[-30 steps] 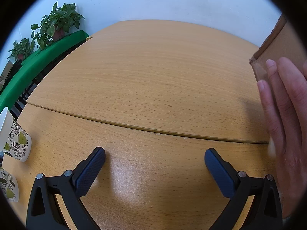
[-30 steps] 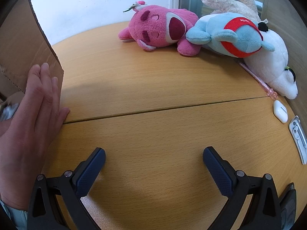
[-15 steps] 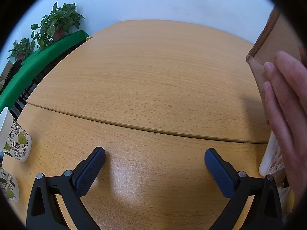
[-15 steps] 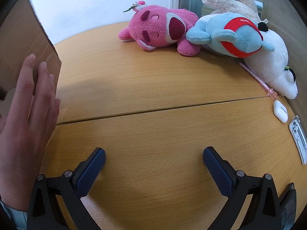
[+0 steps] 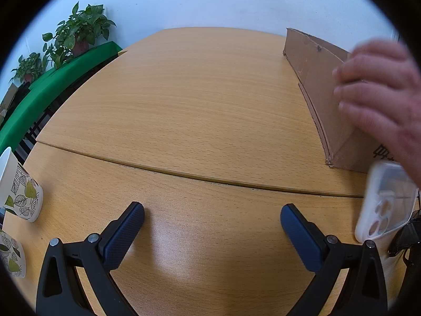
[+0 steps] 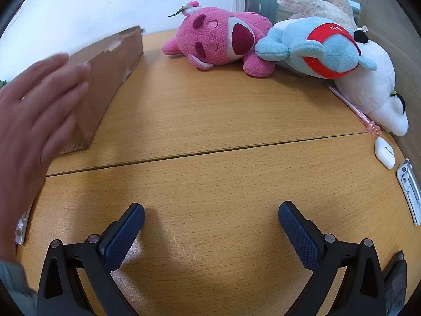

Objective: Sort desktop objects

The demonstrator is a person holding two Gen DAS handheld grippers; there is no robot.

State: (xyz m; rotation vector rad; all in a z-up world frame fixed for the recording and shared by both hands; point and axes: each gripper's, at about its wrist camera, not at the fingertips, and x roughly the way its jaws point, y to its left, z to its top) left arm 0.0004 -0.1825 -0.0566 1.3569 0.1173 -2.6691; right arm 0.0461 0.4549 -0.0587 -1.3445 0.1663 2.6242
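While both my grippers sit low over the table [image 5: 200,100], the box [image 5: 313,79] stands upright on its far half, a bare hand [image 5: 379,97] blurred against its side. From the right camera that same box [image 6: 110,65] runs back toward the wall, hand [image 6: 34,121] in front of it. Plush toys next: pink [image 6: 218,44], blue [image 6: 315,50] and white [image 6: 373,89], heaped at the far right, touching each other. Left gripper [image 5: 211,226]: jaws spread wide, nothing between them. Right gripper [image 6: 210,225]: same, wide apart and empty. Two leaf-print cups [image 5: 19,194] at my left edge. Phone case [image 5: 381,202], white, lies just beside the box's near corner. Earbud case [image 6: 384,152] near the right edge, with a pink pen [image 6: 352,108] running along the white toy.
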